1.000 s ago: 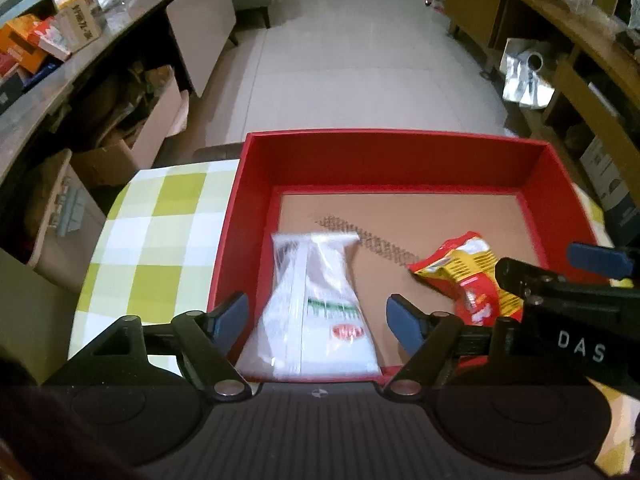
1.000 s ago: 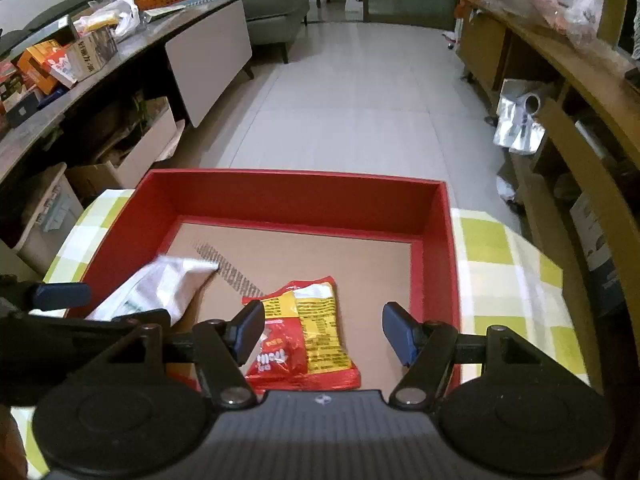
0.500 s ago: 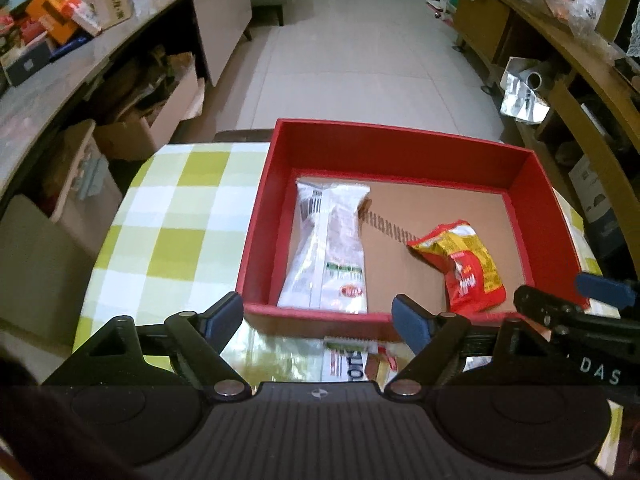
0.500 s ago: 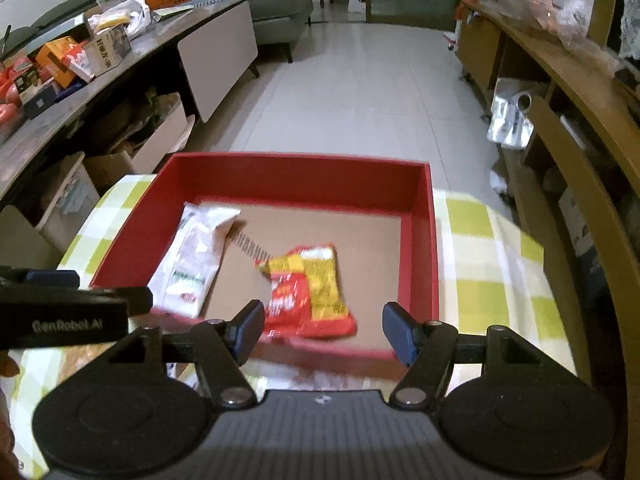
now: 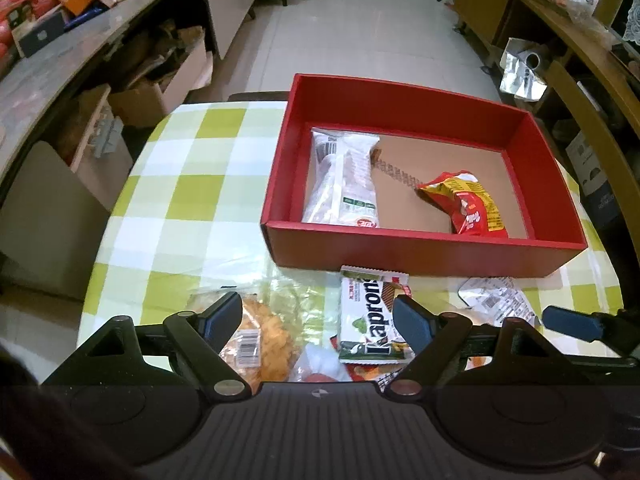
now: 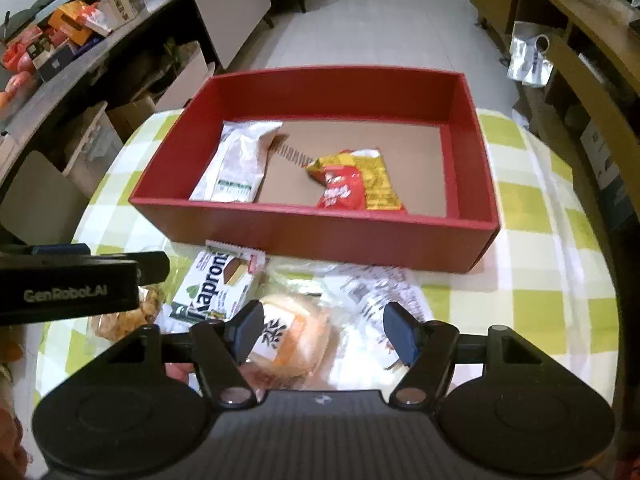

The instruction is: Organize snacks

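- Step, likely: between placements; two packets lie in the red box (image 5: 420, 248).
- Left gripper (image 5: 318, 322) and right gripper (image 6: 326, 332): wide apart, empty.
- Next, probably: grasp the wafer pack (image 5: 372, 320) at the table's near edge.

I see a box (image 5: 420, 248) of matt red card with a bare brown cardboard floor showing a rough torn strip. The white pack (image 5: 344, 184) inside is glossy plastic film, and the red pack (image 5: 468, 204) is shiny crinkled foil. The cloth (image 5: 180, 200) on the table looks like smooth, slightly glossy checked vinyl. The wafer pack (image 6: 216, 288) is glossy printed film with a serrated edge. The bun (image 6: 292, 340) sits in clear, crinkly plastic wrap. My left gripper (image 5: 318, 320) and right gripper (image 6: 324, 330) are matt black plastic with blue rubbery-looking pads (image 6: 400, 330) and small metal pins. The floor (image 5: 360, 32) beyond is glossy pale tile.
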A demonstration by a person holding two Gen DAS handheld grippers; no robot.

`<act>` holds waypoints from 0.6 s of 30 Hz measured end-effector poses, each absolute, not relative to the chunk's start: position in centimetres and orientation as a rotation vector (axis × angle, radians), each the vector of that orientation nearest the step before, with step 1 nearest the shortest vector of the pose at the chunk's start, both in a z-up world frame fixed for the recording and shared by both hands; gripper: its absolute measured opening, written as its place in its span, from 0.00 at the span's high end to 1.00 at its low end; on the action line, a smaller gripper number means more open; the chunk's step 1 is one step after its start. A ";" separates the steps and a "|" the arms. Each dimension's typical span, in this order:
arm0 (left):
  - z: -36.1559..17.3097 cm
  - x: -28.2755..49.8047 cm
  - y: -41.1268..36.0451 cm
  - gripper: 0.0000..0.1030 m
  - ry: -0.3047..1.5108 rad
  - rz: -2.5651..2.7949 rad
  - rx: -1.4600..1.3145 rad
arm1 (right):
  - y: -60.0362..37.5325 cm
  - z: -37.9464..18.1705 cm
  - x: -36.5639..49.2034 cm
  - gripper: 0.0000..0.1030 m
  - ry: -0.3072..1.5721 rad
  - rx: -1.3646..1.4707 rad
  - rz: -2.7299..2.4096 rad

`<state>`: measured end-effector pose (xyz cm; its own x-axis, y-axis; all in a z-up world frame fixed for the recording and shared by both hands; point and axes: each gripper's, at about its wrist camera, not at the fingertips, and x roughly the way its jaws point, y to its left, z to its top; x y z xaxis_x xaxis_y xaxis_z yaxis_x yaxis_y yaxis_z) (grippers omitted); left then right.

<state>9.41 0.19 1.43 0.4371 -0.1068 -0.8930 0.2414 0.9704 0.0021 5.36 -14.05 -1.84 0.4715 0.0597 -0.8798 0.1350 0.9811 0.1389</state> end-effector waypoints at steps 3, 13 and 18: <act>1.6 9.5 0.8 0.15 1.096 -0.213 0.131 | -13.5 -2.2 5.5 0.28 1.090 0.199 -0.045; 0.8 9.9 1.4 0.14 1.121 -0.212 0.132 | -11.9 -4.0 6.9 0.24 1.124 0.147 -0.036; 0.7 10.1 1.4 0.13 1.128 -0.212 0.131 | -11.9 -5.1 7.5 0.24 1.128 0.162 -0.029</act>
